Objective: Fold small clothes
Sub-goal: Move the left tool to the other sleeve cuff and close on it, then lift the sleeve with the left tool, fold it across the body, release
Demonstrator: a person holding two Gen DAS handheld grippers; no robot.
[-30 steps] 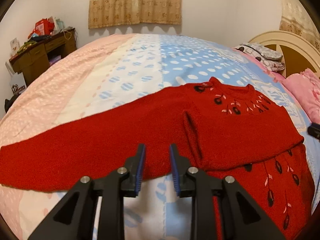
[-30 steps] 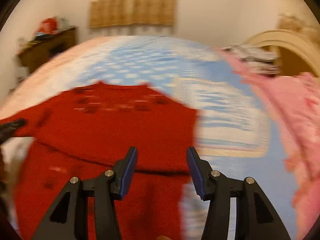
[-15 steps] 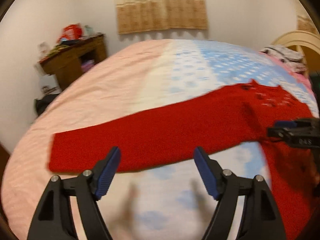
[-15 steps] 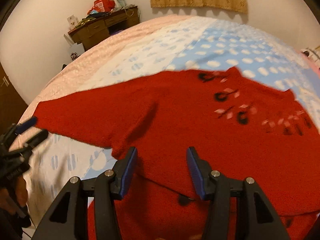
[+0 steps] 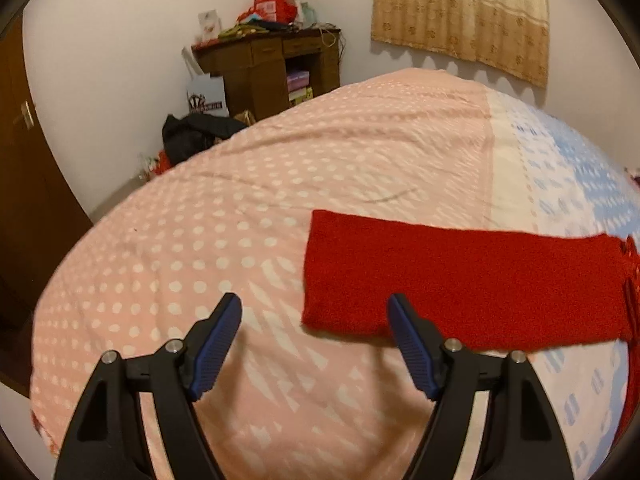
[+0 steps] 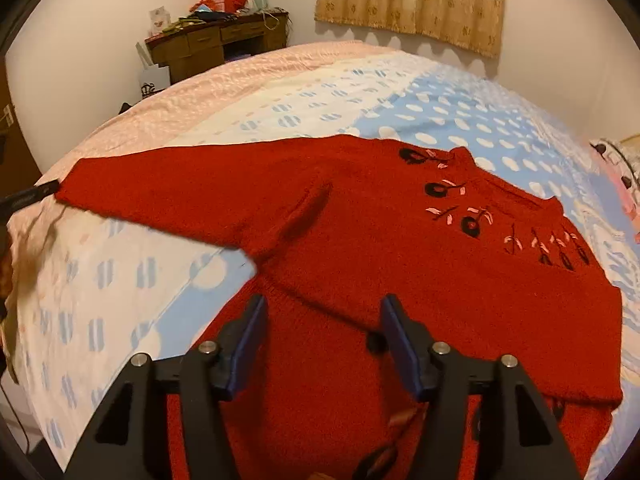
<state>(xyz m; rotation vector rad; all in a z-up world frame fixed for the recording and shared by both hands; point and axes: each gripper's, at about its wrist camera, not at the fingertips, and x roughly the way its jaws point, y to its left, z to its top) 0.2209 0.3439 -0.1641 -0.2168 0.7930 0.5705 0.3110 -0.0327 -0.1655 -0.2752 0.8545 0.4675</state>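
Sweater (image 6: 400, 240) cut off by the lower and right edges of the right view, hem unseen. Only a sleeve (image 5: 460, 280) in the left view, body beyond the right edge. Clutter on the desk (image 5: 272, 56) too small to identify.

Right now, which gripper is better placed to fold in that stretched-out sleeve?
Left. The left gripper hangs open just short of the sleeve cuff, its jaws closing slightly; the right gripper is over the sweater body.
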